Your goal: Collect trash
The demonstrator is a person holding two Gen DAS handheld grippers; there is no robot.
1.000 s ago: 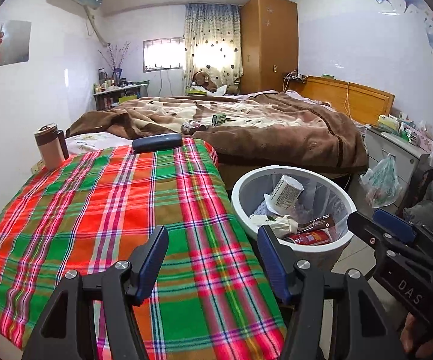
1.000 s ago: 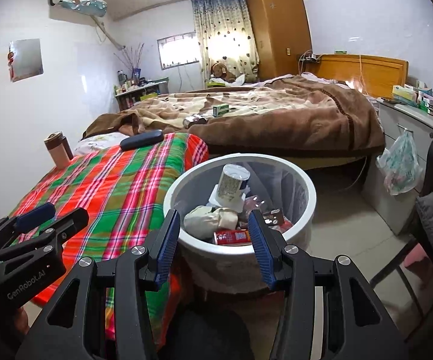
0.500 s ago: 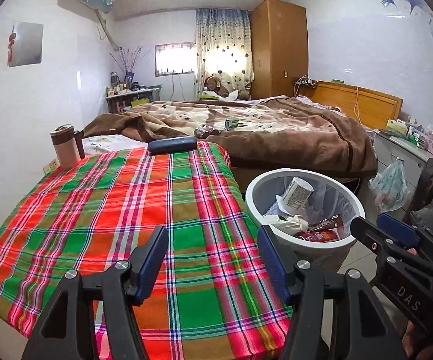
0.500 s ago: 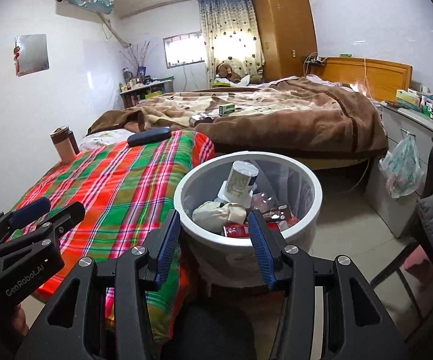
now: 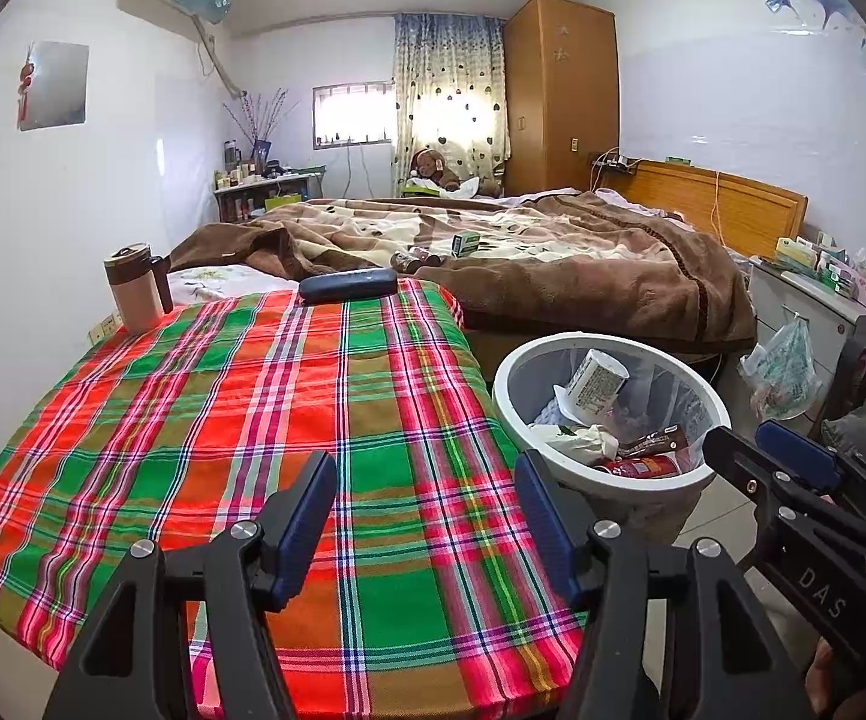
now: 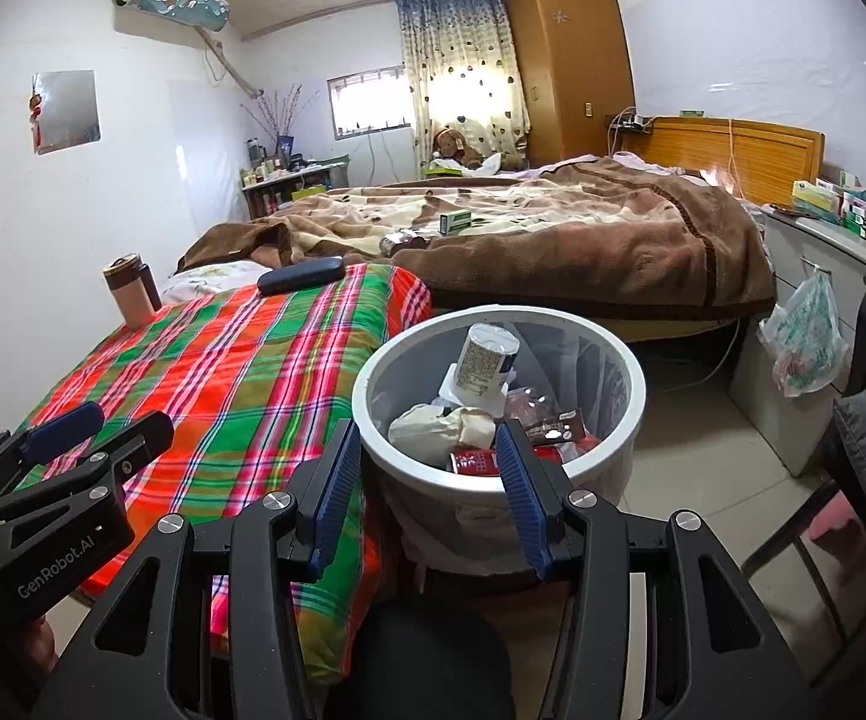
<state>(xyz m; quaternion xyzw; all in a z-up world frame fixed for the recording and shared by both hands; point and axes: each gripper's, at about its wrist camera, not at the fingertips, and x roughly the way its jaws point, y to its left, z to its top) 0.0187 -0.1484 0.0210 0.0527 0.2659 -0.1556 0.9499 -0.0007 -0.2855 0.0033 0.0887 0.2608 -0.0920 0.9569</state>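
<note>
A: What's the biggest thing ahead of you?

B: The wide bed under a rumpled brown and cream blanket (image 5: 529, 258), with a small green and white box (image 5: 466, 244) lying on it. Nearer you stands the counter draped in a red and green plaid cloth (image 5: 265, 420).

A: And where is the trash?

B: In the round white wastebasket with mesh walls (image 6: 373, 378), which stands on the floor just beside the counter's right edge. You can see a white printed paper cup (image 6: 487, 360) tipped on top, a crumpled pale wad of paper (image 6: 433, 429) below it, a brown snack wrapper (image 6: 559, 426) and a red can (image 6: 475, 461).

A: What is on the counter?

B: A dark blue oblong case (image 5: 348, 286) at the far edge and a brown-lidded pale travel mug (image 5: 132, 288) at the far left corner. The rest of the cloth shows bare.

A: How do your claws stand?

B: Your left claw (image 5: 427, 516) hovers over the near part of the plaid cloth, jaws spread, nothing between them. Your right claw (image 6: 427, 480) points at the wastebasket's near rim, jaws likewise spread and pinching nothing.
</note>
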